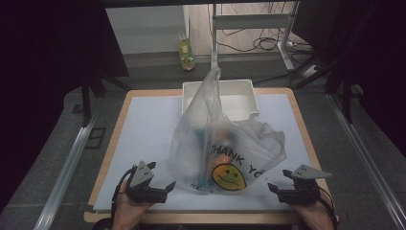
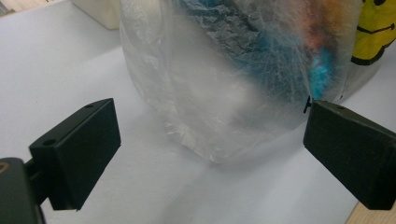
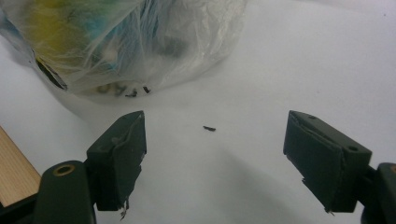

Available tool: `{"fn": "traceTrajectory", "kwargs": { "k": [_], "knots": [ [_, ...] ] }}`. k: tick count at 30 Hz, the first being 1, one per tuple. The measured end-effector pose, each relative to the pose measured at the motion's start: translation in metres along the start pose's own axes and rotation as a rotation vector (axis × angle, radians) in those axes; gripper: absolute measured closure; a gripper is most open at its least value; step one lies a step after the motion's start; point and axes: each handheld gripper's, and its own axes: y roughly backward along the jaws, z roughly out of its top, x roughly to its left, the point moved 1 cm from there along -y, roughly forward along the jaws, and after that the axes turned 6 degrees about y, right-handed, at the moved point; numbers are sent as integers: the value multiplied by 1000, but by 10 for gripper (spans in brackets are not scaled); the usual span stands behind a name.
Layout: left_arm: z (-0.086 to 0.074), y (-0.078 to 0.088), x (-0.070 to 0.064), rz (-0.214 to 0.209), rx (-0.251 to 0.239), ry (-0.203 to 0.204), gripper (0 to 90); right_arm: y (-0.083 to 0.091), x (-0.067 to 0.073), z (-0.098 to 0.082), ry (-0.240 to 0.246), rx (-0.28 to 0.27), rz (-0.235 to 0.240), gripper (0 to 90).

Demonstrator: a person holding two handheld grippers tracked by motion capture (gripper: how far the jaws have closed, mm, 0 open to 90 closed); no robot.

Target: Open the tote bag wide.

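A clear plastic bag (image 1: 225,148) with a yellow smiley face and "THANK YOU" print stands on the white mat, with blue and orange items blurred inside. My left gripper (image 1: 163,188) rests near the front edge, just left of the bag, jaws open. In the left gripper view the bag (image 2: 233,79) is close ahead of the empty gap between the jaws (image 2: 210,144). My right gripper (image 1: 275,189) lies to the bag's right, open with nothing in it. The right gripper view has the bag (image 3: 126,42) beyond the wide jaws (image 3: 215,144).
A white plastic bin (image 1: 220,98) stands behind the bag at the mat's far edge. The wooden table edge (image 1: 191,218) runs just behind my hands. A small dark speck (image 3: 209,128) lies on the mat. A bottle (image 1: 186,50) stands on the floor beyond.
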Motion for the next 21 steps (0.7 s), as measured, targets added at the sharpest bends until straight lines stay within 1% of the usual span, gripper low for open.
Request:
{"fn": "traceTrajectory", "kwargs": {
  "k": [7,16,19,20,21],
  "knots": [
    [0,1,0,-1,-5,3,61,0,-1,0,3,8,5,230],
    [0,1,-1,-7,3,-9,103,0,0,0,11,17,18,269],
    [1,1,-2,-15,10,-12,152,1,1,1,13,19,25,311],
    [1,1,-2,-15,10,-12,170,1,1,1,13,19,25,311],
    [1,2,-2,-18,10,-11,170,1,1,1,13,19,28,321]
  ]
}}
